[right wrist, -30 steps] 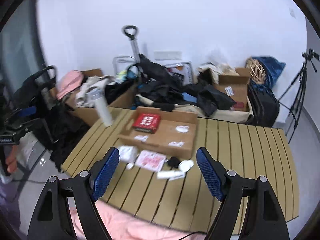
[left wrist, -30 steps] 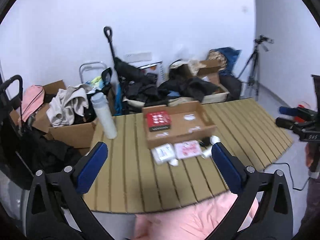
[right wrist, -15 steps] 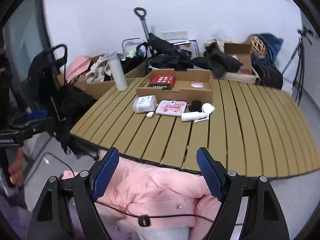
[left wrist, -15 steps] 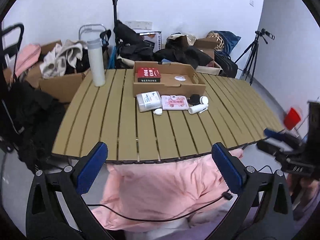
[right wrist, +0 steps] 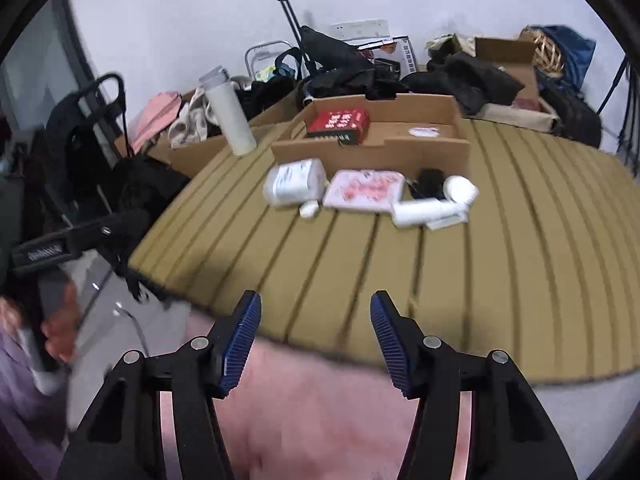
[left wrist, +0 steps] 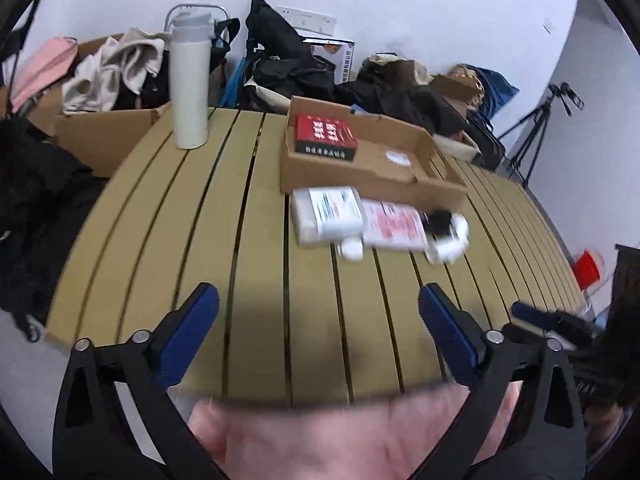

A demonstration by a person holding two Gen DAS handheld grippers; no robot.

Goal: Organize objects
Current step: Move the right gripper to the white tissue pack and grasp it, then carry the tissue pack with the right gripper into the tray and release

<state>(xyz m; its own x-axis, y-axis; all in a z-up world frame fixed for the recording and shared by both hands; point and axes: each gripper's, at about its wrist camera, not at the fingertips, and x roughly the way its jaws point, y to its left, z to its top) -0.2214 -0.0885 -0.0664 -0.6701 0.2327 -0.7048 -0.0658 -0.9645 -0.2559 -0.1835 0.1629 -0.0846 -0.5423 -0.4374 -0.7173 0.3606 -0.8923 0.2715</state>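
Observation:
A shallow cardboard tray (left wrist: 416, 176) (right wrist: 400, 150) on the slatted wooden table (left wrist: 240, 248) (right wrist: 520, 248) holds a red box (left wrist: 325, 141) (right wrist: 338, 122). In front of it lie a white packet (left wrist: 326, 214) (right wrist: 294, 182), a pink-printed pouch (left wrist: 394, 224) (right wrist: 364, 190), a small white case (left wrist: 352, 249) (right wrist: 309, 209), a black object (left wrist: 440, 220) (right wrist: 430, 182) and a white tube (right wrist: 420, 212). My left gripper (left wrist: 318, 320) is open and empty above the table's near edge. My right gripper (right wrist: 315, 332) is open and empty near that edge, its jaws narrower.
A tall white bottle (left wrist: 188, 84) (right wrist: 230, 114) stands at the table's far left. Boxes of clothes and black bags (left wrist: 296, 64) crowd the wall behind. A tripod (left wrist: 536, 128) stands at the right. A pink garment (right wrist: 312, 408) lies below the near edge.
Both grippers have moved forward and closer over the table's near edge. The right gripper's jaws have narrowed. The objects on the table have not moved.

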